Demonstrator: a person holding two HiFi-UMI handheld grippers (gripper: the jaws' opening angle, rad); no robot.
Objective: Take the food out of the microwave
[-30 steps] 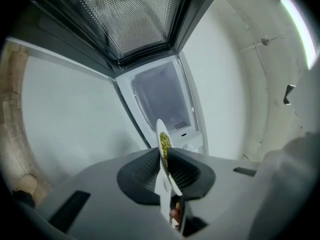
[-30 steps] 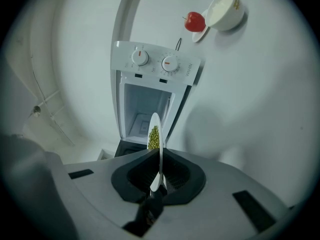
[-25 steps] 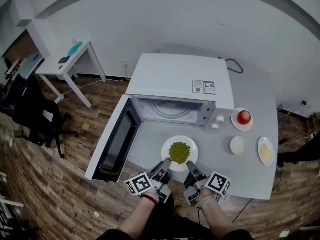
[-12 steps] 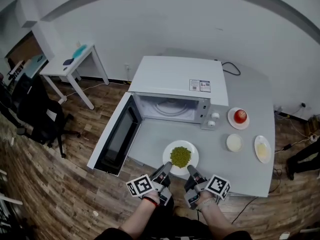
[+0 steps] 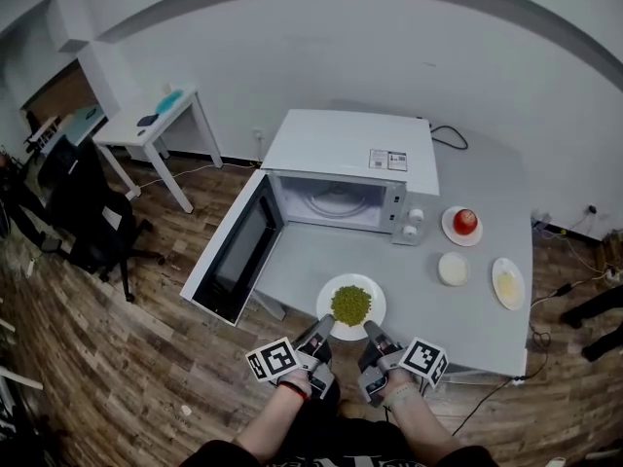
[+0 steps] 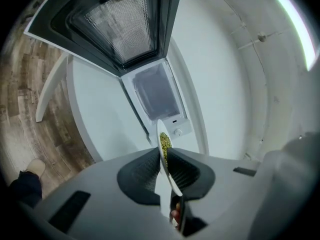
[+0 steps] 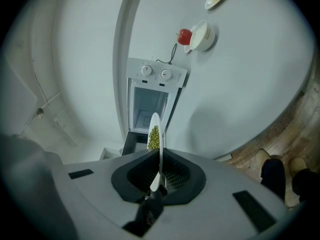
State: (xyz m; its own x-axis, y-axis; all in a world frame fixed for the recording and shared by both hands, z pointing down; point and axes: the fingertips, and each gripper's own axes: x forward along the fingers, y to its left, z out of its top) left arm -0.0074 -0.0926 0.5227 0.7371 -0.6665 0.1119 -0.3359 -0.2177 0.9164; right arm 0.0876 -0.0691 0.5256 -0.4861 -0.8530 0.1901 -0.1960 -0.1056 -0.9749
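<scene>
A white plate (image 5: 350, 306) heaped with green peas (image 5: 350, 303) hangs over the front part of the grey table (image 5: 487, 334), well out of the white microwave (image 5: 346, 154). My left gripper (image 5: 324, 323) is shut on the plate's near-left rim, and my right gripper (image 5: 371, 323) is shut on its near-right rim. In the left gripper view the plate (image 6: 165, 159) stands edge-on between the dark pads of the left gripper (image 6: 163, 160). The right gripper view shows the plate (image 7: 156, 134) the same way in the right gripper (image 7: 159, 160). The microwave cavity (image 5: 336, 202) holds only its glass turntable.
The microwave door (image 5: 237, 253) swings wide open to the left, past the table edge. Right of the microwave sit a red apple on a saucer (image 5: 464, 221), a small white bowl (image 5: 453, 269) and a plate with pale food (image 5: 507, 283). Wooden floor lies left and below.
Both grippers have drawn the plate of peas back towards me, away from the microwave. The gap between plate and open cavity has widened. Both grips look the same.
</scene>
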